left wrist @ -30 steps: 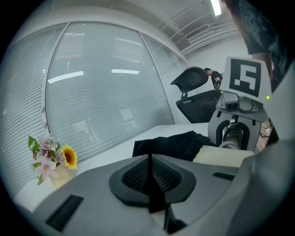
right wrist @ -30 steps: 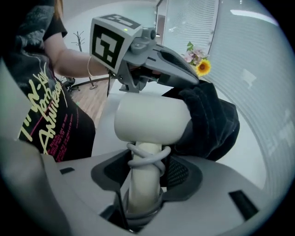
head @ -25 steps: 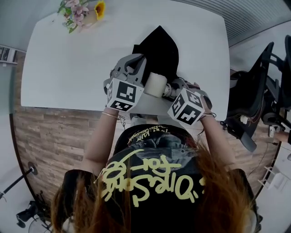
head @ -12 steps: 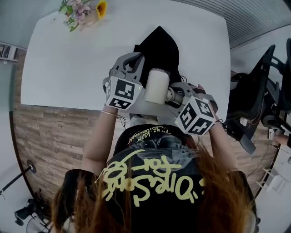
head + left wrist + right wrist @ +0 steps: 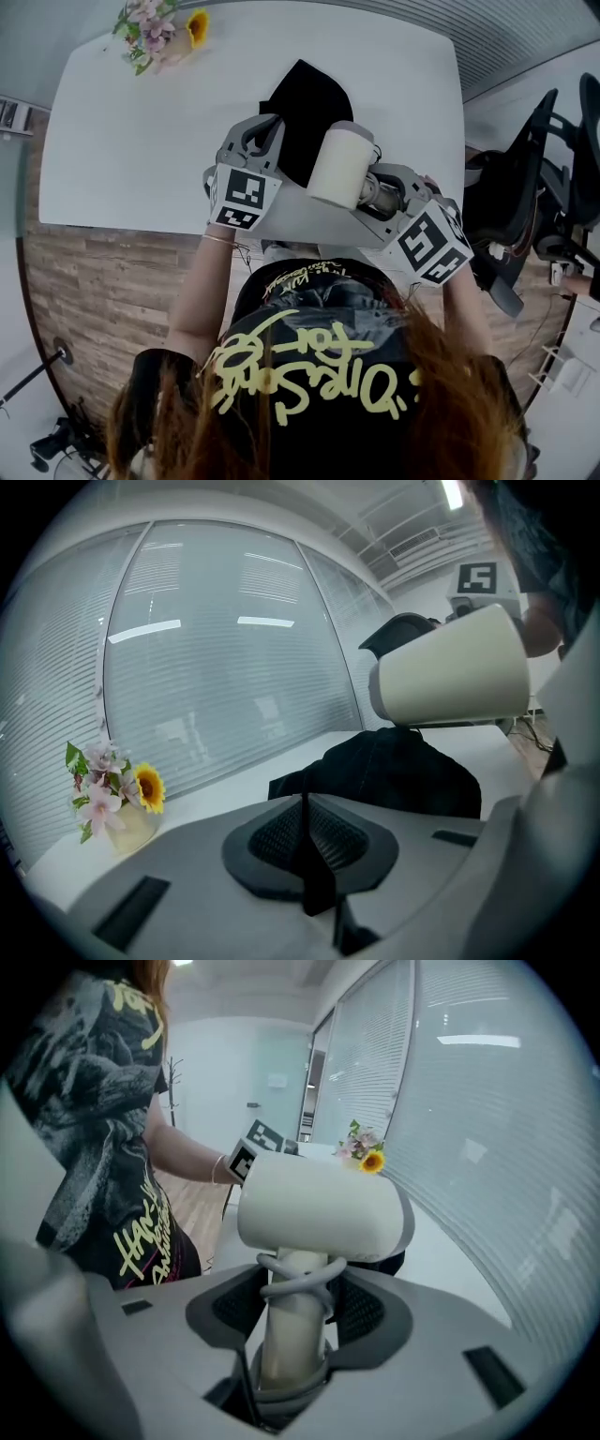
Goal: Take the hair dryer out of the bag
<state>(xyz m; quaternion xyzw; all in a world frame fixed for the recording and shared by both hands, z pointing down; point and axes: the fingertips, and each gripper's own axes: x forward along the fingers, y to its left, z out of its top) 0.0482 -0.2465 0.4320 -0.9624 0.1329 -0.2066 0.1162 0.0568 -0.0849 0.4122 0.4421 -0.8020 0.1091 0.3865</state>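
A cream hair dryer [image 5: 339, 167] hangs in the air over the table's near edge, clear of the black bag [image 5: 300, 103]. My right gripper [image 5: 372, 190] is shut on its handle [image 5: 291, 1335], which has a grey cord looped round it, and the barrel [image 5: 319, 1208] lies crosswise above the jaws. The bag lies limp and flat on the white table [image 5: 141, 141]. At the bag's left edge my left gripper [image 5: 267, 127] is shut, and a thin strip of black fabric shows pinched between its pads [image 5: 281, 832]. From there the dryer [image 5: 455, 667] floats above the bag [image 5: 394, 775].
A small vase of flowers [image 5: 155, 28] stands at the table's far left corner. A black office chair [image 5: 525, 197] is off the table's right end. The person's torso is close against the table's near edge, over wooden flooring.
My right gripper has risen and drawn back to the right with the hair dryer, lifting it from the bag's mouth into the air. The left gripper has stayed at the bag's edge.
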